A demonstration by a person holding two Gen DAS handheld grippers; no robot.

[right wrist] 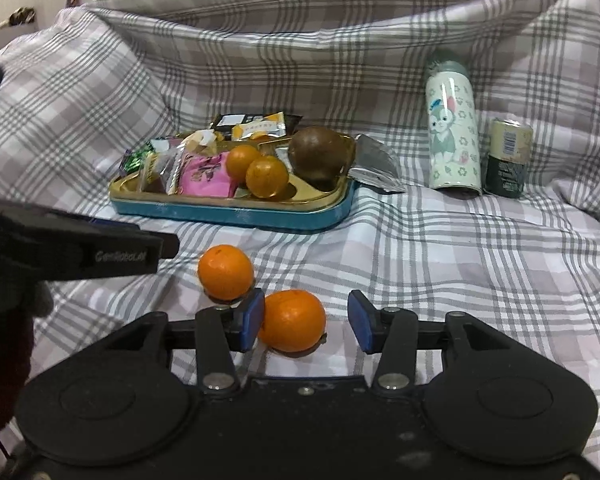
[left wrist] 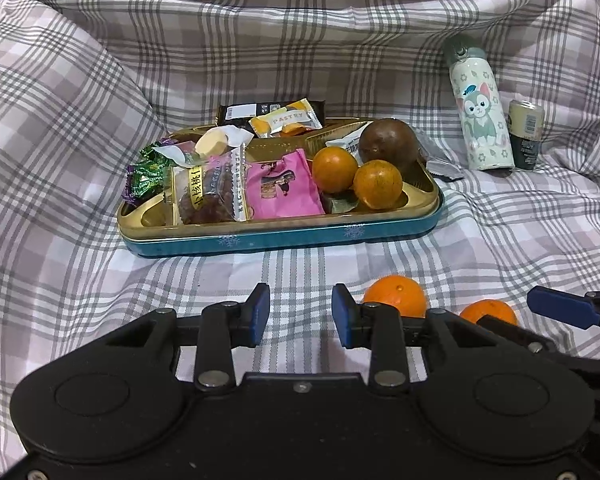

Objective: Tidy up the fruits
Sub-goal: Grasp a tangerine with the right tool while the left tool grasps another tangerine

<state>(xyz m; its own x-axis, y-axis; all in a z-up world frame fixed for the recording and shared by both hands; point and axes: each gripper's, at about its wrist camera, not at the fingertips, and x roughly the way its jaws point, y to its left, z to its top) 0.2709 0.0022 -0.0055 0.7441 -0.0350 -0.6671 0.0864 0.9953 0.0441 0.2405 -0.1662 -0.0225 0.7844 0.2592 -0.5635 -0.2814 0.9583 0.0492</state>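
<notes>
Between the spread right gripper [right wrist: 306, 322] fingers sits a round, glossy orange [right wrist: 292, 320]; left gripper [left wrist: 300, 314] gapes empty.

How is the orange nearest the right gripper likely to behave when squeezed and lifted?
The orange is round and lies on soft checked bedding, so a nudge would probably roll it. Its skin looks smooth, so the open right gripper might slip off-centre.

A soft checked cloth [right wrist: 440, 248], matt and creased, is spread under everything. The tray [right wrist: 236, 210] looks like metal — a glossy gold inside and a painted teal wall. Crinkled shiny plastic wrappers [left wrist: 216, 190] are seen on its left side. The near oranges [right wrist: 292, 320] show a dimpled, slightly glossy peel; the brown fruit [right wrist: 320, 152] is duller. The far-right bottle [right wrist: 454, 132] is smooth and glossy — the gripper pads [right wrist: 254, 316] look like matt blue rubber.
</notes>
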